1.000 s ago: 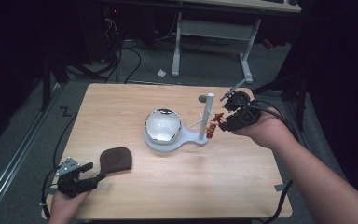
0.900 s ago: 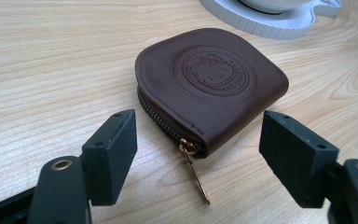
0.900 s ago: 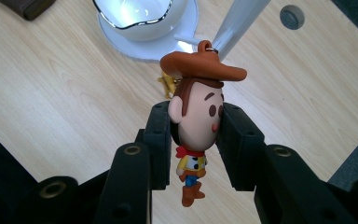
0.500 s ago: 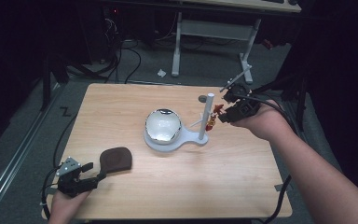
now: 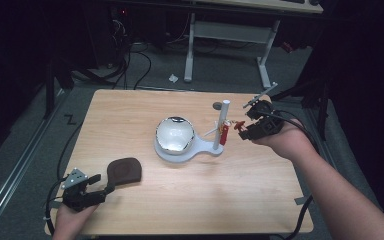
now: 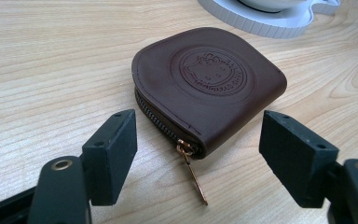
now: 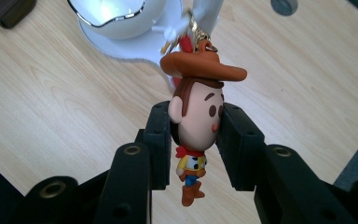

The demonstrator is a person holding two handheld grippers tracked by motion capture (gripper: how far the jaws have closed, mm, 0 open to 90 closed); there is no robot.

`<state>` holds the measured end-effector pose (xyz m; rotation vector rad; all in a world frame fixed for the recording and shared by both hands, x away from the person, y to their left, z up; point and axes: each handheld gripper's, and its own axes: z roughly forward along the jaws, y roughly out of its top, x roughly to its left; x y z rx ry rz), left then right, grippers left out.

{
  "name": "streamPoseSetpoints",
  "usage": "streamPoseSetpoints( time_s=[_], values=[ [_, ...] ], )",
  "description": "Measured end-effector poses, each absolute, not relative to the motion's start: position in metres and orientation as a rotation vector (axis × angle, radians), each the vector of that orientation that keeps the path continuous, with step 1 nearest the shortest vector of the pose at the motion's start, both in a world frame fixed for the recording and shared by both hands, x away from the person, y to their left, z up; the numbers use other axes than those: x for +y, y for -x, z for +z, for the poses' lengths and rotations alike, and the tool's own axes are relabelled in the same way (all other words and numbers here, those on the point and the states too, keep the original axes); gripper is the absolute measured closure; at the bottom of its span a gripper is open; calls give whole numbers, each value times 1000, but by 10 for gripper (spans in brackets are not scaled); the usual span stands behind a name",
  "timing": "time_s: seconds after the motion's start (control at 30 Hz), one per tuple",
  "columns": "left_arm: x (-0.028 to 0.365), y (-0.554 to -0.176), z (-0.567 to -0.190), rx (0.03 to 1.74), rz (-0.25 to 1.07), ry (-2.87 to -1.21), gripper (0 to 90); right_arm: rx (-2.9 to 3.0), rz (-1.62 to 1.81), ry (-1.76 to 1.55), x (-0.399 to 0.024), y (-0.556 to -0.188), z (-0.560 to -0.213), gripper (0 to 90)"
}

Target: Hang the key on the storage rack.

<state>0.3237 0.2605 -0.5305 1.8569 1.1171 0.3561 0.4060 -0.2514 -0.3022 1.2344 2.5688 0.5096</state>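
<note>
A small cowboy figure keychain (image 7: 196,122) hangs head-up between the jaws of my right gripper (image 7: 196,135), which is shut on its head. Its gold chain and a red piece reach up to the white post (image 5: 223,117) of a white stand (image 5: 200,150). In the high view the right gripper (image 5: 244,131) sits just right of that post. At the table's front left lies a brown zipped coin pouch (image 6: 209,79) with an embossed emblem. My left gripper (image 6: 198,140) stands open just short of it, a jaw on either side of the zip pull.
A shiny bowl (image 5: 175,134) rests on the stand's round base at the table's middle. A small grey disc (image 5: 217,105) lies behind the post. Cables trail off both table sides, and desk legs stand on the floor beyond the far edge.
The right gripper, still holding the figure, has shifted slightly beside the post. The left gripper and the pouch have not moved.
</note>
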Motion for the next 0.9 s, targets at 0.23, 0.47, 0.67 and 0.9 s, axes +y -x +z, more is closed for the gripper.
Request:
streamPoseSetpoints(
  time_s=[0.23,0.47,0.67,0.9],
  values=[
    [260,-324,-531,1116,356,-1862,281,2565,541,-1270,-259,-405,-321,664],
    [260,-324,-531,1116,356,-1864,281,2571,567,-1282,-258,-409,-340,663],
    [261,-324,-531,1117,357,-1862,281,2567,562,-1304,-255,-417,-354,663],
    [261,-324,-531,1118,354,-1863,281,2571,581,-1328,-254,-423,-372,661]
  ],
)
